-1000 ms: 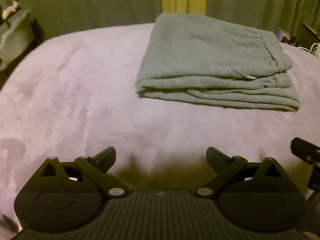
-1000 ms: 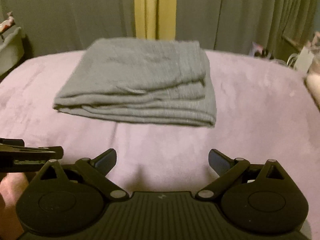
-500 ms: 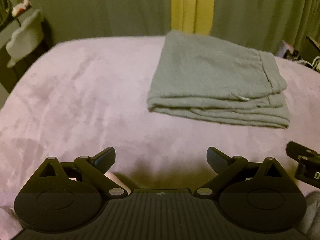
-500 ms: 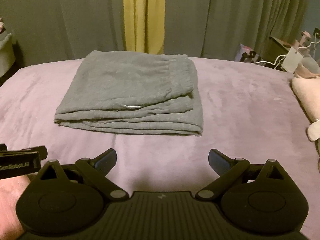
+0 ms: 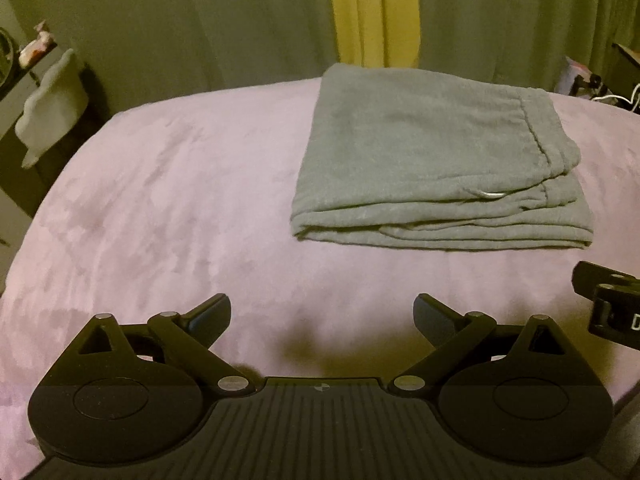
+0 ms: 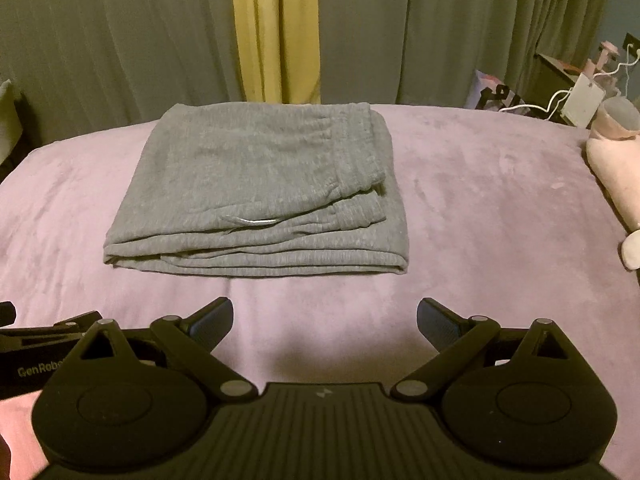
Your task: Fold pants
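While folded, pants (image 6: 256,196) alone on blanket (image 6: 480,216), plush toy (image 6: 616,168) aside.

Left gripper (image 5: 322,316) held level and low, fingers spread wide, nothing between the fingertips (image 5: 212,312), pointing toward 12 o'clock. Right gripper (image 6: 325,318) likewise level, fingers wide apart, empty, pointing toward 12 o'clock. Side by side: right gripper's body seen at 3 o'clock in the left view, left gripper's body at 9 o'clock in the right view. Neither touching anything. A bit of hand (image 6: 16,436) visible at 8 o'clock in the right view.
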The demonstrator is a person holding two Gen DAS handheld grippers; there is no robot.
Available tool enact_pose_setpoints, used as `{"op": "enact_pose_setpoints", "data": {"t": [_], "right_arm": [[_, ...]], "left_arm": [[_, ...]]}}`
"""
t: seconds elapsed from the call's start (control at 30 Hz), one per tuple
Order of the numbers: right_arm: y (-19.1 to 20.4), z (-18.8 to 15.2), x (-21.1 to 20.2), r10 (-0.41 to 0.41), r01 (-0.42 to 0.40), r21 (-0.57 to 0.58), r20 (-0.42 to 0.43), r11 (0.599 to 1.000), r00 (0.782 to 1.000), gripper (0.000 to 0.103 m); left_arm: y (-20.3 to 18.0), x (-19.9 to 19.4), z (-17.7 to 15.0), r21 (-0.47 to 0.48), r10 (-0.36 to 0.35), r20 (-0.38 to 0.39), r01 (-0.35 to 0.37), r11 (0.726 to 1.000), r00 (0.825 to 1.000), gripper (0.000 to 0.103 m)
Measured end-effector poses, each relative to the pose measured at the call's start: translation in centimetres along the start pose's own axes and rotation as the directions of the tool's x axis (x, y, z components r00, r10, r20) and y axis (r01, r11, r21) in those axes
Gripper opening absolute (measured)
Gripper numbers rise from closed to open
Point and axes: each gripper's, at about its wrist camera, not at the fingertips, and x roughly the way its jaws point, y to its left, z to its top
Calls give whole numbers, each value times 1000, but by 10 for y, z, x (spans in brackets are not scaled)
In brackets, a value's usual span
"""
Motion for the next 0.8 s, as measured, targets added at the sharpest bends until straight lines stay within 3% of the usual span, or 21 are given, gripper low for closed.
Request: {"op": "enact_pose_setpoints", "data": {"t": [0.8], "right_arm": [[2, 14, 17, -16, 16, 5, -27, 1000, 1000, 98]], "left_arm": [[-1, 21, 11, -6, -28, -48, 28, 1000, 998, 101]]}}
